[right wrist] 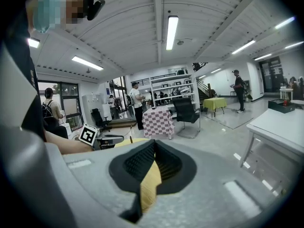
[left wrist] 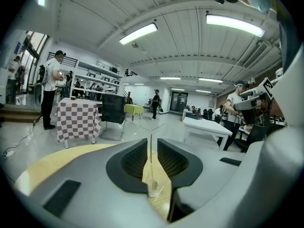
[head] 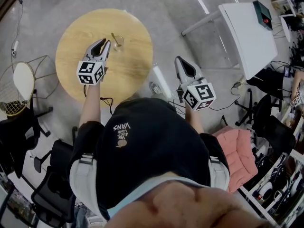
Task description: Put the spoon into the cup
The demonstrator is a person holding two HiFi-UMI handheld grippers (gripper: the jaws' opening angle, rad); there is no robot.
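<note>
The left gripper (head: 101,42) hangs over the table with its jaws a narrow slit apart and nothing clamped between them. The left gripper view looks through that slit at the cup beyond. The right gripper (right wrist: 153,144) has its jaws pressed together at the tips on nothing. In the head view it sits off the table's right edge, above the floor.

The spoon (left wrist: 151,160) stands in the cup (left wrist: 153,190), bowl down. Its thin handle rises well above the rim, and in the head view it leans up and to the left. It looks slender and pale metallic; its finer detail is too small to tell. The cup is small, clear and upright, just beside the left gripper's tips but apart from them.

The cup rests on a round table (head: 128,75) with a light wood-grain top, toward its far side. Under the table is a smooth grey floor (head: 156,4) with cables trailing across it. A white rectangular table (head: 247,32) stands to the right, with a pink cushion (head: 237,151) nearer the person. Black chairs crowd the lower left.

Farther off are a table draped in a red-and-white checked cloth (left wrist: 76,120) and a black chair (left wrist: 113,110) beside it. There are also wall shelves, several people standing, and long strip lights (left wrist: 137,33) on a white ribbed ceiling.
</note>
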